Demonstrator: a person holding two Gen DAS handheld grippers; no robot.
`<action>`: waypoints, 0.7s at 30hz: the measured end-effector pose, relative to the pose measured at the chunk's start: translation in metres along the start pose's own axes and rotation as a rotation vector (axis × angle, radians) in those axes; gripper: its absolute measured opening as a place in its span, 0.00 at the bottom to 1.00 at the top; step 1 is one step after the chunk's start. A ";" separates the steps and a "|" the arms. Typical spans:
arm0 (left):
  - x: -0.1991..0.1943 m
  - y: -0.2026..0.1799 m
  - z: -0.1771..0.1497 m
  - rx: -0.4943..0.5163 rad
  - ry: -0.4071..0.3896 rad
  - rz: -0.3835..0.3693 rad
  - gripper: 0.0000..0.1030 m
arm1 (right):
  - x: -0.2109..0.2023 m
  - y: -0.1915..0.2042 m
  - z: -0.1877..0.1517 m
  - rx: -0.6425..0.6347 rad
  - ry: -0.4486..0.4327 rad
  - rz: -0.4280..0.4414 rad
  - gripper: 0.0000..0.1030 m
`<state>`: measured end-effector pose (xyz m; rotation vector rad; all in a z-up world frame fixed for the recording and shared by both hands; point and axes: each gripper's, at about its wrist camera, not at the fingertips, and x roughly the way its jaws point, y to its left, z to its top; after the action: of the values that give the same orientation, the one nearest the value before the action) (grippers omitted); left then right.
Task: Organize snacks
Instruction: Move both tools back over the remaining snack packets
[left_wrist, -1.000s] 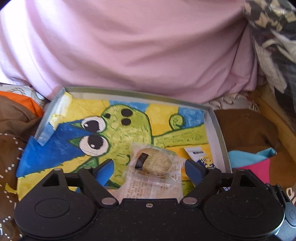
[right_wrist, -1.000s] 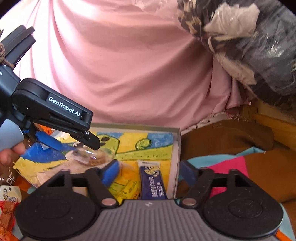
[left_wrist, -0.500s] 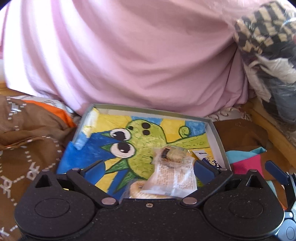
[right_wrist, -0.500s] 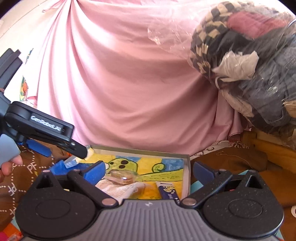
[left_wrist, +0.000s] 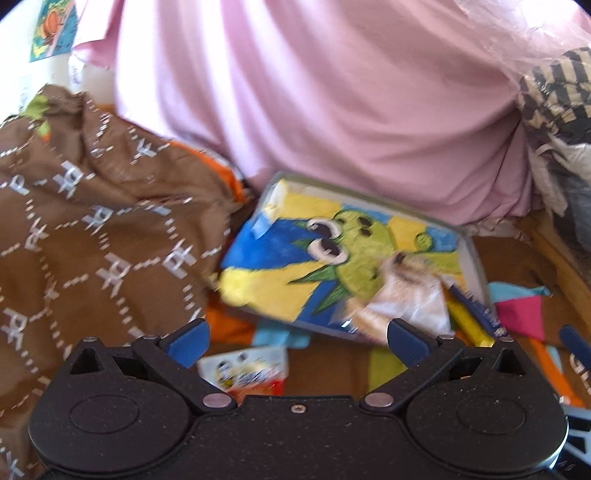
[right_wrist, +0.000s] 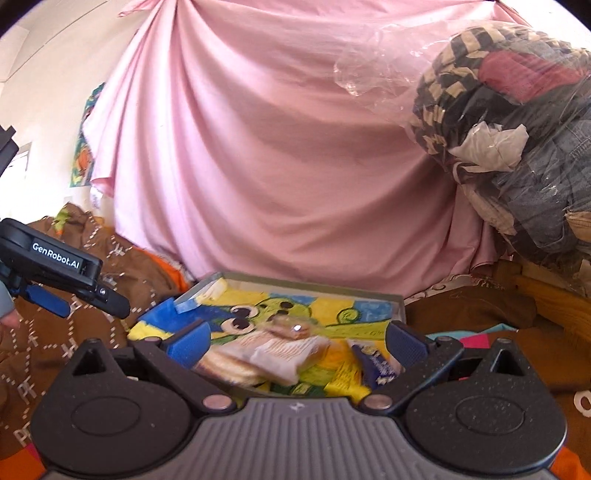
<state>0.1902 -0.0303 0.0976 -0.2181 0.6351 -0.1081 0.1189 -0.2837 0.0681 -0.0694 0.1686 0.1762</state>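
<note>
A shallow grey box (left_wrist: 475, 258) lined with a green cartoon drawing lies on the cloth, also seen in the right wrist view (right_wrist: 314, 290). Inside it lie clear-wrapped biscuit packs (left_wrist: 406, 295) (right_wrist: 266, 354), a blue bar (right_wrist: 376, 365) and a yellow packet (right_wrist: 343, 376). My left gripper (left_wrist: 297, 343) is open and empty, left of and short of the box. Below it lies a white and red snack pack (left_wrist: 251, 371). My right gripper (right_wrist: 297, 341) is open and empty at the box's near edge. The left gripper (right_wrist: 94, 309) shows at the left there.
Brown patterned cloth (left_wrist: 92, 240) bunches up left of the box. A pink sheet (right_wrist: 277, 166) hangs behind. A plastic-wrapped bundle of clothes (right_wrist: 517, 129) rises at the right. Pink and teal fabric (left_wrist: 521, 314) lies right of the box.
My left gripper drew back and to the left, away from the box, leaving the clear-wrapped biscuits inside. The white and red pack came into view. My right gripper tilted up slightly.
</note>
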 end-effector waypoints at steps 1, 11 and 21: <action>-0.002 0.005 -0.003 0.002 0.008 0.004 0.99 | -0.003 0.003 -0.002 -0.004 0.007 0.006 1.00; -0.016 0.045 -0.035 0.012 0.064 0.043 0.99 | -0.037 0.036 -0.031 -0.040 0.140 0.099 1.00; -0.017 0.079 -0.070 -0.011 0.154 0.088 0.99 | -0.037 0.071 -0.066 -0.077 0.340 0.240 1.00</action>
<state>0.1373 0.0379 0.0343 -0.1937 0.7975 -0.0363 0.0598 -0.2257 0.0060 -0.1558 0.5106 0.4102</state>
